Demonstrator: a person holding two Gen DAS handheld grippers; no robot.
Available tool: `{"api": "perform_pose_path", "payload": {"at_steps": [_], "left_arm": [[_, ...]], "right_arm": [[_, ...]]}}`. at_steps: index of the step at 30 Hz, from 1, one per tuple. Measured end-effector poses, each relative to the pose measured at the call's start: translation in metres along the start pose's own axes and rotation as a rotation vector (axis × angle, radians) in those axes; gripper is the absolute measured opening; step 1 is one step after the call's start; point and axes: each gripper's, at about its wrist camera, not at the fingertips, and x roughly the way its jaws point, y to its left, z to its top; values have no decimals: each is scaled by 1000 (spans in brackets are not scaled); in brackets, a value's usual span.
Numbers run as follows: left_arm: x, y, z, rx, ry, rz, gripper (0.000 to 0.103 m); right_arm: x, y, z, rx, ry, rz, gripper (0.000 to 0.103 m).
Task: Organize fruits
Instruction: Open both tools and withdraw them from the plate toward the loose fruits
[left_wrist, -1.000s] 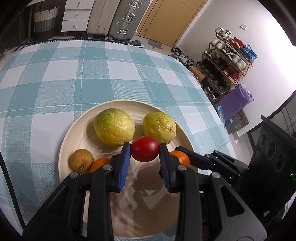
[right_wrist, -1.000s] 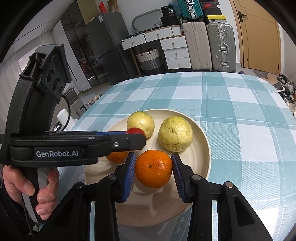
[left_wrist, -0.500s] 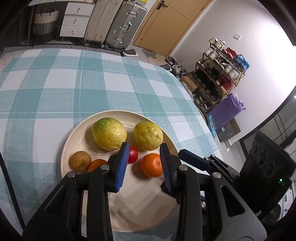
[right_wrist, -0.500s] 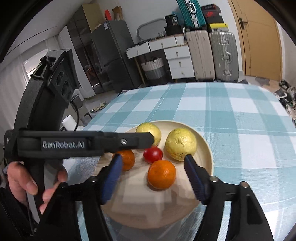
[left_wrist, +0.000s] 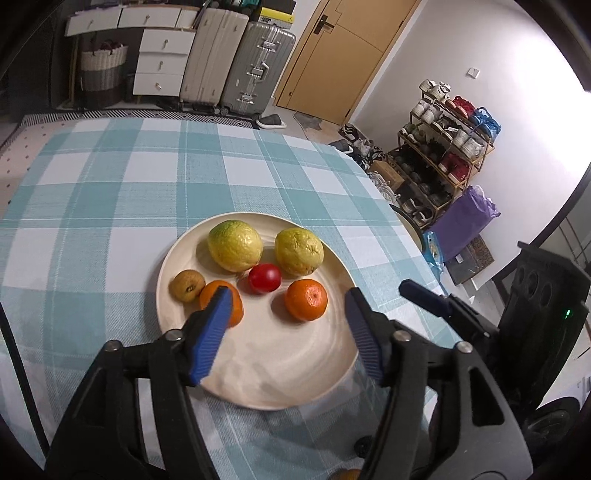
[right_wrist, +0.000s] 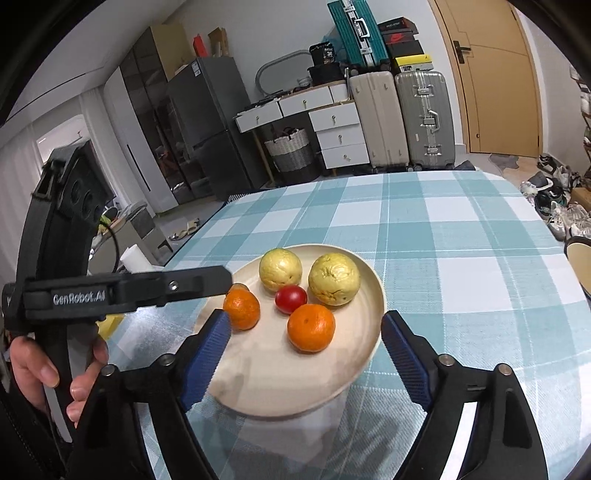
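- The plate (left_wrist: 332, 373) on the checked tablecloth (left_wrist: 110, 192) holds two yellow-green fruits at 12 o'clock, a tomato (left_wrist: 264, 277) in the centre, an orange (left_wrist: 306, 299) at 3, another orange (right_wrist: 242, 308) and a brown fruit (left_wrist: 187, 285) at 9.
- The left gripper (left_wrist: 286, 334) and right gripper (right_wrist: 304, 354) both tilt down over the plate's near side, jaws opening, nothing between them.
- The left gripper hides most of the brown fruit from the right camera.

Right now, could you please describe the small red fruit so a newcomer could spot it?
Find the round cream plate on the teal checked tablecloth. Near its middle, the small glossy red fruit lies before two big yellow-green fruits, the only red piece.
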Motion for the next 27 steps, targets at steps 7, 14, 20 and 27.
{"api": "perform_pose_path", "payload": {"at_steps": [7, 14, 20, 27], "left_arm": [[-23, -12, -16, 26, -20, 30, 67], [-41, -23, -32, 49, -42, 60, 72], [-53, -29, -48, 58, -55, 84, 79], [-62, -32, -63, 61, -55, 110, 80]], "right_arm": [[-21, 5, -2, 5, -31, -23, 97], [-44, 11, -9, 11, -60, -38, 101], [-59, 18, -15, 4, -77, -40, 101], [-78, 28, -21, -9, -101, -41, 102]]}}
